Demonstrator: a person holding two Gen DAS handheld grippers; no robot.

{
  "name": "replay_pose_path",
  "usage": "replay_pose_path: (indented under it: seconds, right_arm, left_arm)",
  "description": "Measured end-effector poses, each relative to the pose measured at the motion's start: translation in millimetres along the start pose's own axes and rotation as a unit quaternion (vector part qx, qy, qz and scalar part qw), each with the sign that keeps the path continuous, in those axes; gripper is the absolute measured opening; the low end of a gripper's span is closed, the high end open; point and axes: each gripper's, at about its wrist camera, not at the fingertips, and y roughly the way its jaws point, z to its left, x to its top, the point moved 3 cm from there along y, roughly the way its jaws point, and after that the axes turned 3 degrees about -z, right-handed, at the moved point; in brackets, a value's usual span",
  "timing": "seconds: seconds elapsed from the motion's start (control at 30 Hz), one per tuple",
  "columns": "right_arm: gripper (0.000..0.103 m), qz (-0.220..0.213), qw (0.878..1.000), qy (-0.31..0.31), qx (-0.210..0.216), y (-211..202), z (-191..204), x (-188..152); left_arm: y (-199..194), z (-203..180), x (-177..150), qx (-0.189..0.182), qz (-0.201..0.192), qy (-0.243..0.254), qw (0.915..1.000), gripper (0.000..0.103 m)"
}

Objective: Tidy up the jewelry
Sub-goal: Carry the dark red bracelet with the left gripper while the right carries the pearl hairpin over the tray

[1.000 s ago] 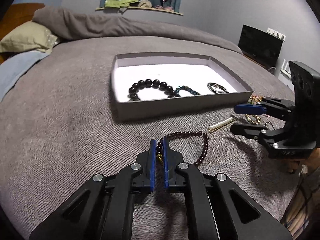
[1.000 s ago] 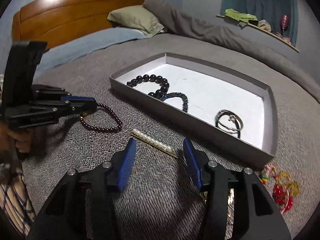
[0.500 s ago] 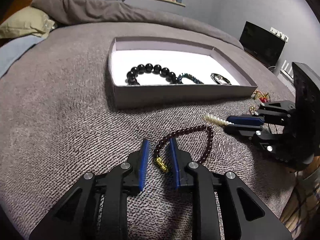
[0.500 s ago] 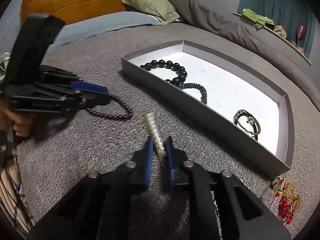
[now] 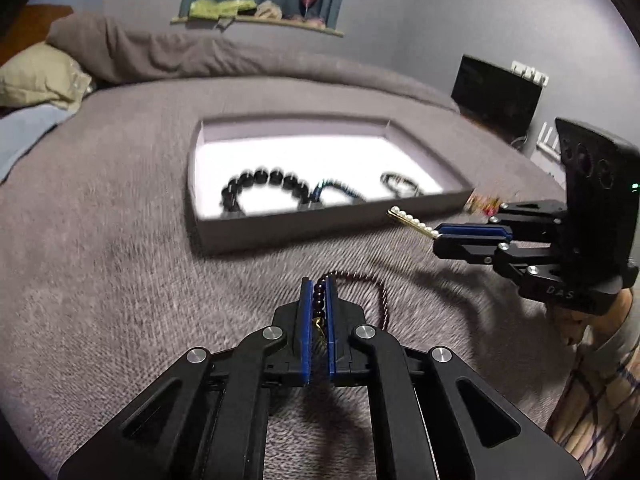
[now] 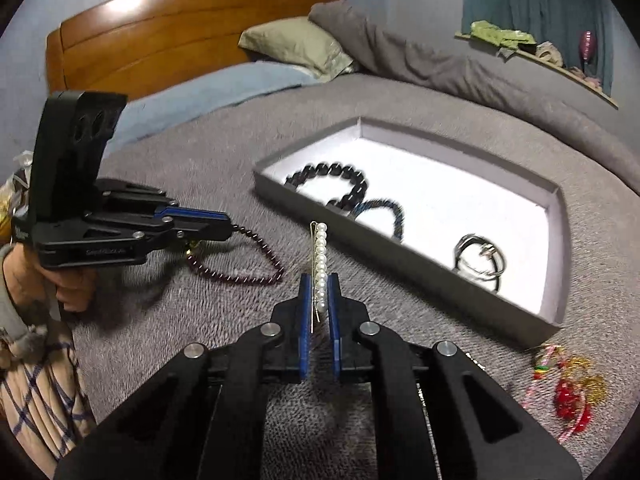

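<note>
My left gripper [image 5: 319,282] is shut on a dark red bead bracelet [image 5: 379,292], whose free loop trails on the grey bedspread; it also shows in the right wrist view [image 6: 240,270]. My right gripper [image 6: 319,280] is shut on a pearl hair clip [image 6: 320,258] and holds it above the bed, also seen in the left wrist view [image 5: 412,222]. A grey tray [image 5: 320,228] with a white floor lies ahead. It holds a black bead bracelet [image 5: 264,184], a dark blue bracelet [image 5: 336,190] and a silver ring bracelet [image 6: 478,256].
Red and gold trinkets [image 6: 570,390] lie on the bedspread right of the tray [image 6: 556,208]. A pillow [image 6: 296,48], rolled duvet [image 6: 440,68] and wooden headboard [image 6: 160,28] are at the far side. A dark screen [image 5: 496,96] stands at the right.
My left gripper closed on the dark red bracelet and lifted its end. My right gripper raised the pearl clip off the bedspread toward the tray.
</note>
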Motion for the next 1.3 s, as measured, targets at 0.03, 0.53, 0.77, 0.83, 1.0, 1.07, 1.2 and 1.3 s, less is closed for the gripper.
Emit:
replay_pose_path:
  seconds: [0.03, 0.53, 0.77, 0.83, 1.0, 1.07, 1.2, 1.3]
  right_arm:
    - [0.008, -0.007, 1.0, 0.006, -0.003, -2.7, -3.0, 2.5]
    - [0.008, -0.049, 0.996, 0.07, -0.04, -17.1, -39.0, 15.6]
    - [0.008, -0.05, 0.994, 0.082, -0.048, -11.5, -51.5, 19.3]
    - [0.008, -0.052, 0.993, 0.088, -0.052, -10.5, -57.3, 21.4]
    - [0.008, -0.053, 0.992, 0.099, -0.059, -4.7, -69.2, 27.3]
    - [0.008, -0.049, 0.992, 0.104, -0.061, 0.1, -73.7, 28.4]
    - [0.008, -0.035, 0.991, 0.112, -0.07, 10.9, -84.1, 27.2]
    - [0.008, -0.025, 0.99, 0.111, -0.078, 17.9, -89.1, 26.1]
  left_arm:
    - [-1.7, -0.7, 2.6, -0.001, -0.006, 0.0, 1.0, 0.006]
    - [-9.1, -12.8, 58.2, -0.033, -0.091, -0.025, 0.995, 0.006]
    - [-7.6, -15.8, 80.4, -0.041, -0.119, -0.034, 0.9914, 0.006]
    - [-4.4, -15.4, 85.7, -0.041, -0.124, -0.035, 0.9908, 0.006]
    - [5.4, -12.1, 95.0, -0.035, -0.129, -0.033, 0.9905, 0.006]
    - [10.6, -8.7, 97.4, -0.032, -0.13, -0.036, 0.9903, 0.006]
    - [19.8, -1.6, 98.7, -0.021, -0.13, -0.042, 0.9905, 0.007]
    - [26.7, 2.9, 96.8, -0.014, -0.125, -0.047, 0.9909, 0.006]
